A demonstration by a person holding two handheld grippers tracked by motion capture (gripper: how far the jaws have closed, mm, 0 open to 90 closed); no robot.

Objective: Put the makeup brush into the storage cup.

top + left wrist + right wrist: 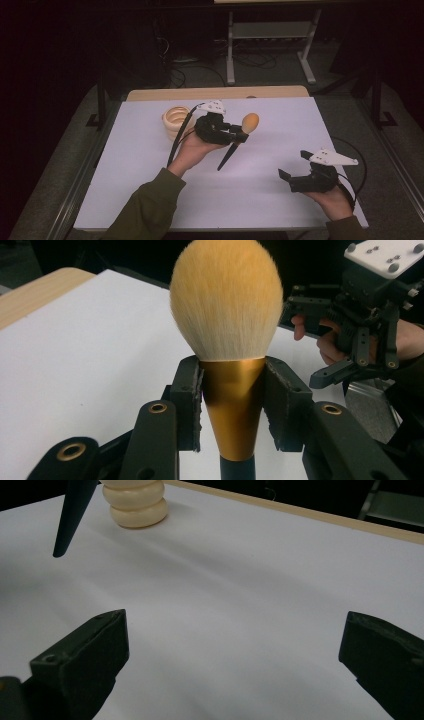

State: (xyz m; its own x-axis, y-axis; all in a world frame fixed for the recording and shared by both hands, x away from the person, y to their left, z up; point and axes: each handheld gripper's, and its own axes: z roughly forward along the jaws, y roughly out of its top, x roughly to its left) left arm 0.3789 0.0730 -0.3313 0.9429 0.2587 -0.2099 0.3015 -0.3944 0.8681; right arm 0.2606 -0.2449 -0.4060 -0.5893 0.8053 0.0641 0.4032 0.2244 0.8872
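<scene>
My left gripper (239, 134) is shut on a makeup brush (240, 135), held above the white table (280, 125). The brush has a pale orange bristle head (227, 300), a gold ferrule (234, 410) clamped between the pads, and a dark tapered handle (70, 515) pointing down toward the person. A cream ribbed cup (175, 120) stands just left of that hand; its ribbed base (134, 502) also appears in the right gripper view. My right gripper (295, 165) hovers open at the near right with nothing between its fingers (85, 655). It appears again as the far gripper (360, 325) in the left gripper view.
The white sheet covers a wooden tabletop whose bare strip (215, 93) runs along the far edge. A metal stand (270, 40) and cables lie on the dark floor beyond the table. Black rails flank both table sides.
</scene>
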